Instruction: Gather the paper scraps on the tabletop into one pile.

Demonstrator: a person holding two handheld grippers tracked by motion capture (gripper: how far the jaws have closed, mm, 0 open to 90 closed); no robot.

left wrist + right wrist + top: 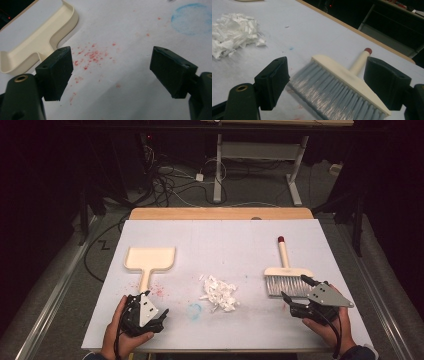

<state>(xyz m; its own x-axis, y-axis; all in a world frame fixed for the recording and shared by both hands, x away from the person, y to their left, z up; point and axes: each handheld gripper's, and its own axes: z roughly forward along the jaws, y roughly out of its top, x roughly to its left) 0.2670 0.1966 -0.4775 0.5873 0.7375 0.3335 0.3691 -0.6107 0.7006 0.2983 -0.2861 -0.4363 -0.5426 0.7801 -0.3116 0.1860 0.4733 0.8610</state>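
Between the dustpan [150, 258] and brush [287, 279] lie paper shreds [219, 293], with each gripper, left [111, 73] and right [325, 83], spread empty.

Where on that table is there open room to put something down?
The far strip beyond the dustpan and brush is bare, as is the gap between them above the paper scraps. The near edge is crowded by both grippers.

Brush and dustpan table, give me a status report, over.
Left gripper open, near dustpan handle. Right gripper open at brush bristles. Paper scraps piled centre, untouched. Nothing blocking.
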